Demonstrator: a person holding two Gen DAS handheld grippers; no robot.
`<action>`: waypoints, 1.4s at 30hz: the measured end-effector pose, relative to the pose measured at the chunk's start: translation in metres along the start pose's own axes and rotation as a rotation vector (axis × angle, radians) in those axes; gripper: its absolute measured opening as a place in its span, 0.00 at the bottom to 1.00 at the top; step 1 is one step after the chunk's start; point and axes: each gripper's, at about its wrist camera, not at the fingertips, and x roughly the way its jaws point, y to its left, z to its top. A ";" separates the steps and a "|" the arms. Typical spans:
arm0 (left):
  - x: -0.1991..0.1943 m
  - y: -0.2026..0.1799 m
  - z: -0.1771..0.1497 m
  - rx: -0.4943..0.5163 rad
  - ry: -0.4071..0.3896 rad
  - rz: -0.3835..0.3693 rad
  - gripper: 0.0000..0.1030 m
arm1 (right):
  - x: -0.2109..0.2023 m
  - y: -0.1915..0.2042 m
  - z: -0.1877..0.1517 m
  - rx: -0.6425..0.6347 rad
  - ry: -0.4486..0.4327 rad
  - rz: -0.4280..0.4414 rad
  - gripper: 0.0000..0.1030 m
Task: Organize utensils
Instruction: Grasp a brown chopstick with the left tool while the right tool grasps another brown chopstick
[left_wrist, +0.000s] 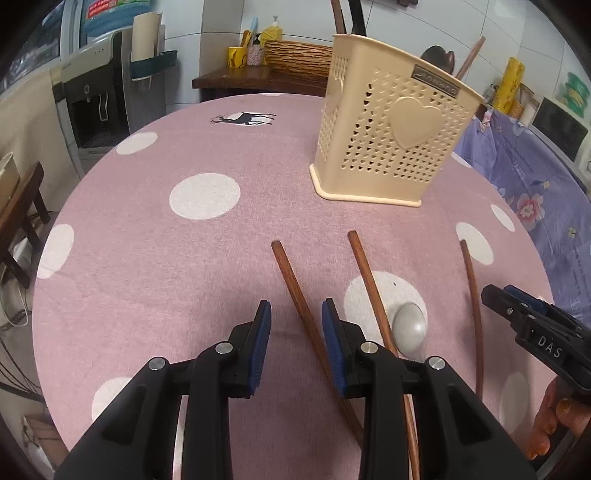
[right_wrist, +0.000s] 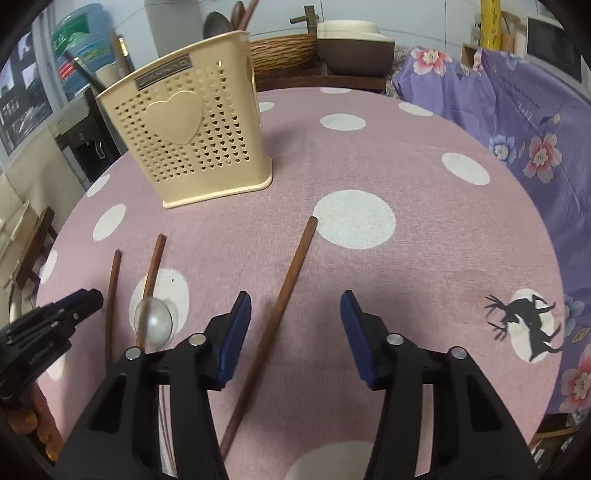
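Three brown chopsticks lie side by side on the pink dotted tablecloth (left_wrist: 147, 258). My left gripper (left_wrist: 296, 318) is open low over the left chopstick (left_wrist: 295, 284), which runs between its blue pads without touching them. The middle chopstick (left_wrist: 369, 280) has a metal spoon bowl (left_wrist: 408, 328) against it; the spoon's handle is hidden. My right gripper (right_wrist: 295, 306) is open astride the right chopstick (right_wrist: 291, 269), which lies nearer its left pad. A beige perforated utensil holder (left_wrist: 388, 129) stands upright behind, with a dark ladle and a chopstick in it.
The round table's edge curves close on both sides. A purple flowered cloth (right_wrist: 517, 122) covers something to the right. Behind the table stand a wooden side table (left_wrist: 251, 77) with cups and a woven basket, and a water dispenser (left_wrist: 96, 103). A hand (left_wrist: 550, 417) holds the right gripper.
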 end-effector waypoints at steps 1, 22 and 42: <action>0.002 0.000 0.001 0.001 -0.001 0.010 0.29 | 0.003 0.001 0.002 0.001 0.002 -0.007 0.44; 0.028 -0.011 0.021 0.038 0.036 0.032 0.11 | 0.038 0.010 0.030 0.035 0.043 -0.016 0.19; 0.030 -0.023 0.018 0.095 0.006 0.081 0.10 | 0.039 0.015 0.029 -0.008 0.026 -0.043 0.10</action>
